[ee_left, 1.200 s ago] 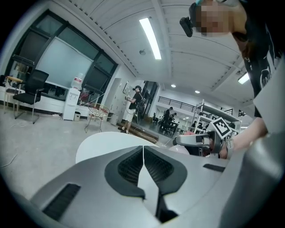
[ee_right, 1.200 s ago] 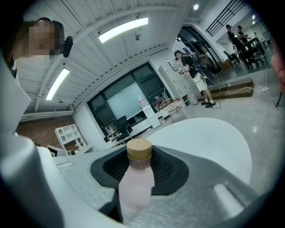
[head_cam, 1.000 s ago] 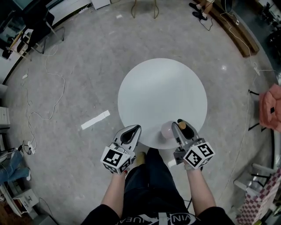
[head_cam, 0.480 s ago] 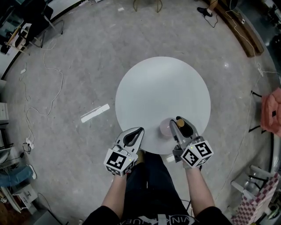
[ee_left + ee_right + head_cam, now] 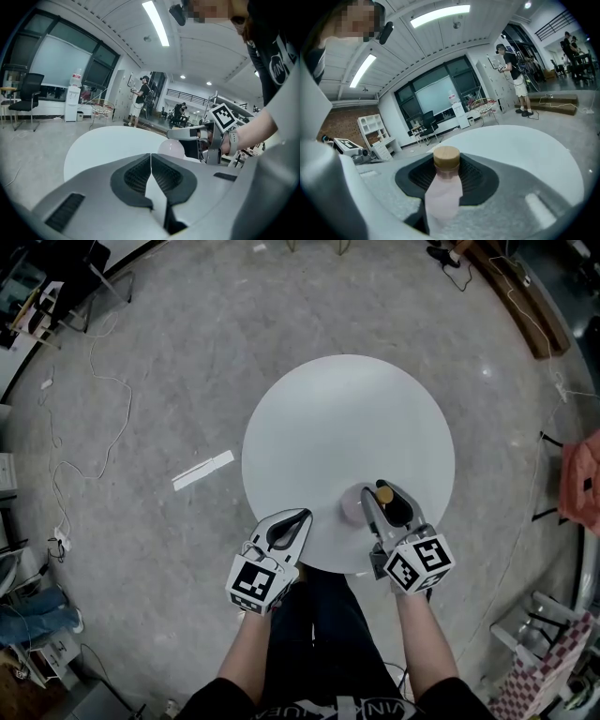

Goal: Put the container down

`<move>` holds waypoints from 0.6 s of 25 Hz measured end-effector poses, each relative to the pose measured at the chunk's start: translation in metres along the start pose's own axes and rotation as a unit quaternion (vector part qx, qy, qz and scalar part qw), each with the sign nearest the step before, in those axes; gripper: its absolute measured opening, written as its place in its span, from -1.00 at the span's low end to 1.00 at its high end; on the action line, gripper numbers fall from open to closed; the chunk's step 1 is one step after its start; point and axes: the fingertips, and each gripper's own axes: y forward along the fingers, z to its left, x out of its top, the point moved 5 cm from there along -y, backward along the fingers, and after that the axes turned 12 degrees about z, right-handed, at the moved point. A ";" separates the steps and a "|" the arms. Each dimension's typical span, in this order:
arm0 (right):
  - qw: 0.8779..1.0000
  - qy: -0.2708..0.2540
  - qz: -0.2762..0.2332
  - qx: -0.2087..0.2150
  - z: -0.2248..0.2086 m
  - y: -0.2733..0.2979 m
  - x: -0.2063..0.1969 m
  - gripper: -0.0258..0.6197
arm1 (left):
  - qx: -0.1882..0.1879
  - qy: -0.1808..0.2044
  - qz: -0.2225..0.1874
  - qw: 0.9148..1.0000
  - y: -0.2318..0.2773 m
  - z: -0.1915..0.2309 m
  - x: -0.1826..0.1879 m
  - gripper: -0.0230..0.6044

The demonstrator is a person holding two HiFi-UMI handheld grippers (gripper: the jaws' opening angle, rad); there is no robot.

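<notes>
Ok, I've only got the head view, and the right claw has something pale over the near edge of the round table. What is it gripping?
Observer: The right gripper view shows the right claw shut on a pale pink bottle, pads on its narrow upper part just below a wooden-looking cap.
Operator: And the left claw, anything in it?
Observer: No. The left gripper view shows the left claw with its pads pressed together and nothing between them.
Operator: Anyone near the table?
Observer: A person stands on the floor beyond the far edge of the table, visible from the left gripper view.
</notes>
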 end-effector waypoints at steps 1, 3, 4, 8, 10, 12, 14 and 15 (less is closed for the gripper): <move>1.000 -0.005 0.002 -0.001 -0.001 0.002 0.001 -0.50 | -0.002 0.001 0.000 1.000 0.002 0.000 -0.001 -0.88; 1.000 -0.014 0.006 -0.001 -0.003 0.007 0.003 -0.50 | -0.002 0.000 0.000 1.000 0.006 0.002 0.001 -0.88; 1.000 -0.018 0.007 -0.002 -0.004 0.009 0.003 -0.50 | 0.001 -0.003 0.001 1.000 0.008 0.004 0.002 -0.88; 1.000 -0.025 0.012 0.000 -0.007 0.017 0.005 -0.50 | 0.002 -0.006 -0.001 1.000 0.014 0.006 0.004 -0.88; 0.999 -0.029 0.015 0.001 -0.008 0.021 0.005 -0.50 | 0.000 -0.007 0.001 1.000 0.017 0.005 0.003 -0.88; 0.999 -0.036 0.017 0.001 -0.009 0.023 0.005 -0.50 | 0.000 -0.009 0.003 1.000 0.019 0.005 0.002 -0.88; 0.999 -0.047 0.018 0.002 -0.007 0.026 0.007 -0.50 | 0.001 -0.011 0.004 1.000 0.020 0.007 0.002 -0.88; 0.998 -0.054 0.019 0.000 -0.007 0.028 0.008 -0.50 | 0.001 -0.012 0.005 1.000 0.021 0.008 0.003 -0.88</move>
